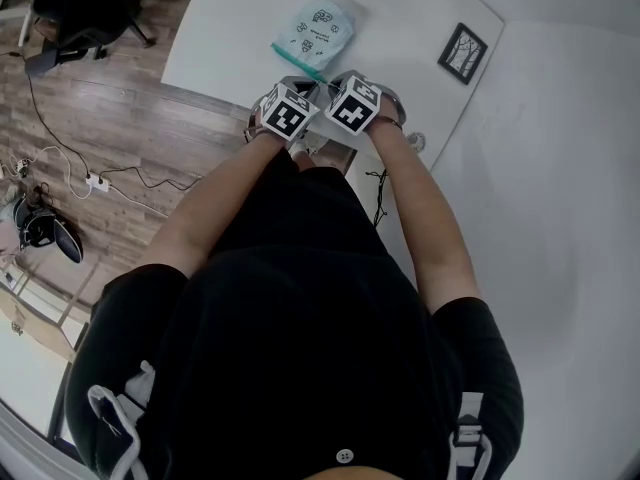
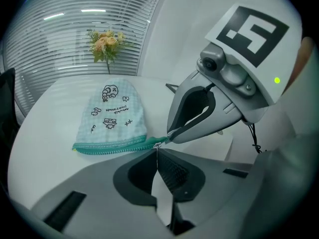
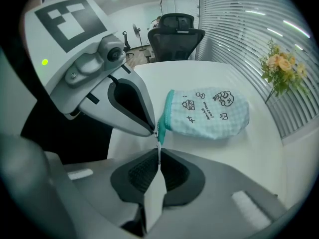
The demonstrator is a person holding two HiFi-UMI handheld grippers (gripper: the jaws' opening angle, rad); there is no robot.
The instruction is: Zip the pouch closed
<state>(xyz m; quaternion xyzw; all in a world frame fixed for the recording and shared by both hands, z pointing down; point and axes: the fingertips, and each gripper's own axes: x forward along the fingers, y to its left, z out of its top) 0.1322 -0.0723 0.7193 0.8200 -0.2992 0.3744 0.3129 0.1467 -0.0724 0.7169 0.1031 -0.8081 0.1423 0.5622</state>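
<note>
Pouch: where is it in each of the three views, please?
Head view: the pouch lies at upper centre.
Left gripper view: the pouch is left of centre.
Right gripper view: the pouch is right of centre.
Shared landmark: its teal zipper.

showing: one table (image 1: 230,28), one pouch (image 1: 315,33), one framed picture (image 1: 462,53), one flower bunch (image 2: 105,43), one office chair (image 3: 177,34), two grippers: left gripper (image 2: 157,151), right gripper (image 3: 158,151).

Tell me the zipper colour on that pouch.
Teal zipper, clearest in the left gripper view.
</note>
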